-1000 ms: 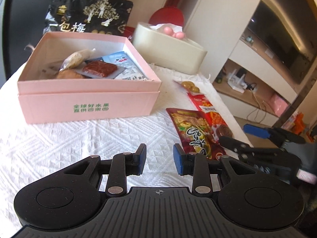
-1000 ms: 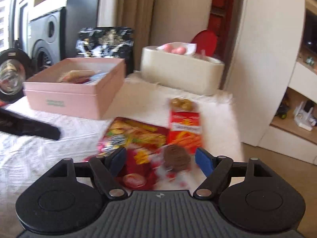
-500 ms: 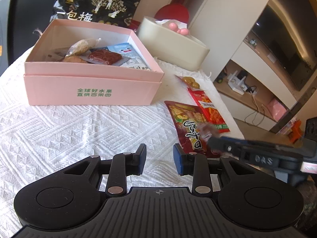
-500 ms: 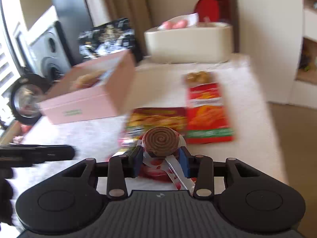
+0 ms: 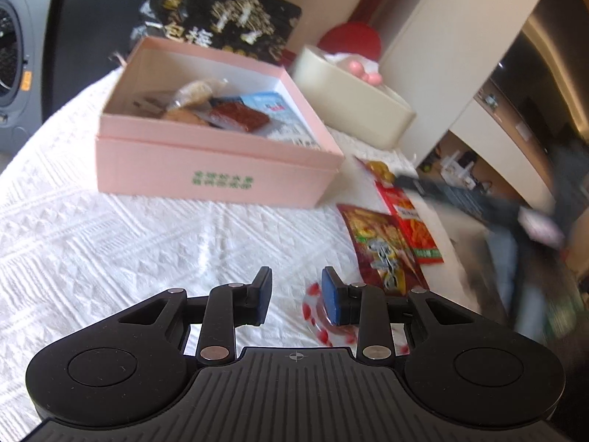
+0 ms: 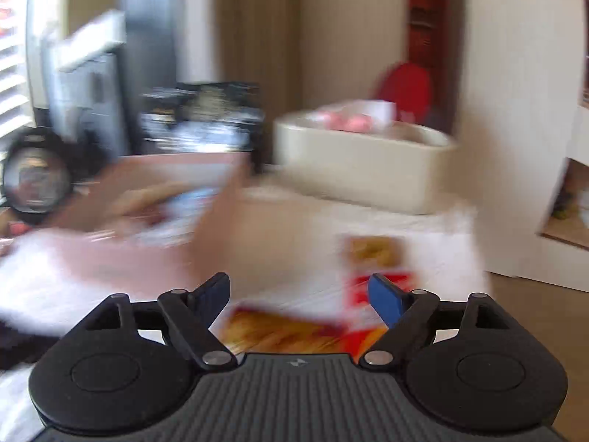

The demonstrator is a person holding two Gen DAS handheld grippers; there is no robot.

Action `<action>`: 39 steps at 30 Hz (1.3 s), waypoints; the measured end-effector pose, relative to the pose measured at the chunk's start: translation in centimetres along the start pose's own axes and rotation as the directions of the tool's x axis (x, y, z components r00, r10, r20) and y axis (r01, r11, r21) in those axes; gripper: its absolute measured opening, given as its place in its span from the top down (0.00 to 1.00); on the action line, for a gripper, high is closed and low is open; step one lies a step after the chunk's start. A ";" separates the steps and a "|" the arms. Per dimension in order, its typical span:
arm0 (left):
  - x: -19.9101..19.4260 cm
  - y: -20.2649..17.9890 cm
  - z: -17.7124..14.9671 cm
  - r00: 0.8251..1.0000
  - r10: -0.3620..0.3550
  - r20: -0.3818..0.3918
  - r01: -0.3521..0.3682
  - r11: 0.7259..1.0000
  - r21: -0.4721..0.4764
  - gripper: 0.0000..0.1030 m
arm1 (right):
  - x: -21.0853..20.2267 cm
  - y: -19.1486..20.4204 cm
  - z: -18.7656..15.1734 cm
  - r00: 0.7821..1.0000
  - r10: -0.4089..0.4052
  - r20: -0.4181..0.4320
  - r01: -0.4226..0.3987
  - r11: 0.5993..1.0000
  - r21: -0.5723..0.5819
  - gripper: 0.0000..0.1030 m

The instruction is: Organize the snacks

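A pink box [image 5: 206,173] holding several wrapped snacks stands on the white tablecloth [image 5: 110,243]; it is blurred in the right wrist view [image 6: 147,228]. Two red snack packets [image 5: 386,246] lie to its right, and show blurred below my right gripper [image 6: 294,331]. A clear red-dotted wrapper [image 5: 316,316] lies on the cloth under the left gripper's right finger. My left gripper [image 5: 296,296] hovers low over the cloth, slightly open and empty. My right gripper [image 6: 298,294] is wide open and empty, and appears as a blur at the right of the left wrist view [image 5: 478,202].
A black snack bag [image 5: 221,25] stands behind the pink box. A cream tub [image 5: 349,107] with pink items sits at the back right. The table edge runs along the right, with white cabinets beyond. A washing machine [image 5: 11,55] is at the far left.
My right gripper was shut on a round swirl-patterned candy; now it is wide open and empty, and has swung fast. A red-dotted wrapper now lies by my left gripper.
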State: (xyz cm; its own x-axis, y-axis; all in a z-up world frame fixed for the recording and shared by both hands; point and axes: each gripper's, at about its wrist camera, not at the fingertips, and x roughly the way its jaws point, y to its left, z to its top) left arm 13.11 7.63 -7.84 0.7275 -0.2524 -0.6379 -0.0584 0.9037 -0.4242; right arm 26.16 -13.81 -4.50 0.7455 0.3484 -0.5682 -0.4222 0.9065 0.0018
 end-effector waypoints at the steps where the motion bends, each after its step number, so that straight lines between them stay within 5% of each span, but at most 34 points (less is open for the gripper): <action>1: 0.2 -0.1 -0.2 1.000 -0.007 -0.013 0.007 1.000 0.009 0.67 | 1.8 -0.9 0.8 0.999 -0.035 -0.020 0.035 0.999 0.007 0.20; 6: 0.2 -0.8 -0.9 0.996 -0.051 -0.067 0.054 0.998 0.042 0.67 | 9.4 -4.8 3.2 0.987 -0.075 -0.144 0.089 0.991 0.099 0.20; 9: 0.1 -1.1 -1.5 0.989 -0.096 -0.114 0.102 0.994 0.047 0.68 | 11.4 -5.8 2.9 0.977 -0.028 -0.212 0.063 0.985 0.158 0.33; 17: 1.2 -2.4 -2.6 0.974 -0.141 -0.176 0.158 0.984 0.086 0.68 | 2.2 -5.0 1.2 0.998 0.009 -0.068 -0.003 0.996 0.087 0.35; 25: 1.6 -2.1 -2.2 0.984 -0.089 -0.151 0.101 0.992 0.075 0.68 | -6.5 0.7 -6.4 0.983 0.155 -0.094 -0.165 0.981 -0.107 0.35; 29: 1.5 -1.2 -1.7 0.989 -0.069 -0.131 0.074 0.997 0.035 0.68 | -7.0 2.9 -8.8 0.978 0.158 -0.133 -0.174 0.978 -0.119 0.35; 36: 1.4 -0.1 -0.3 0.995 -0.043 -0.088 0.042 0.999 -0.013 0.75 | -8.0 5.8 -9.4 0.921 0.359 -0.154 -0.366 0.930 -0.019 0.36; 39: 0.9 0.1 0.5 0.997 -0.034 -0.065 0.033 0.999 -0.024 0.74 | -8.3 6.4 -9.1 0.928 0.350 -0.130 -0.360 0.931 -0.062 0.47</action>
State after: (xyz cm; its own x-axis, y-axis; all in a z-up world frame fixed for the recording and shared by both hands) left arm 14.13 7.66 -8.16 0.6830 -0.3052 -0.6636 -0.0509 0.8865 -0.4600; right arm 12.57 -13.06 -7.24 0.4771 0.6093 -0.6333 -0.6931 0.7039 0.1551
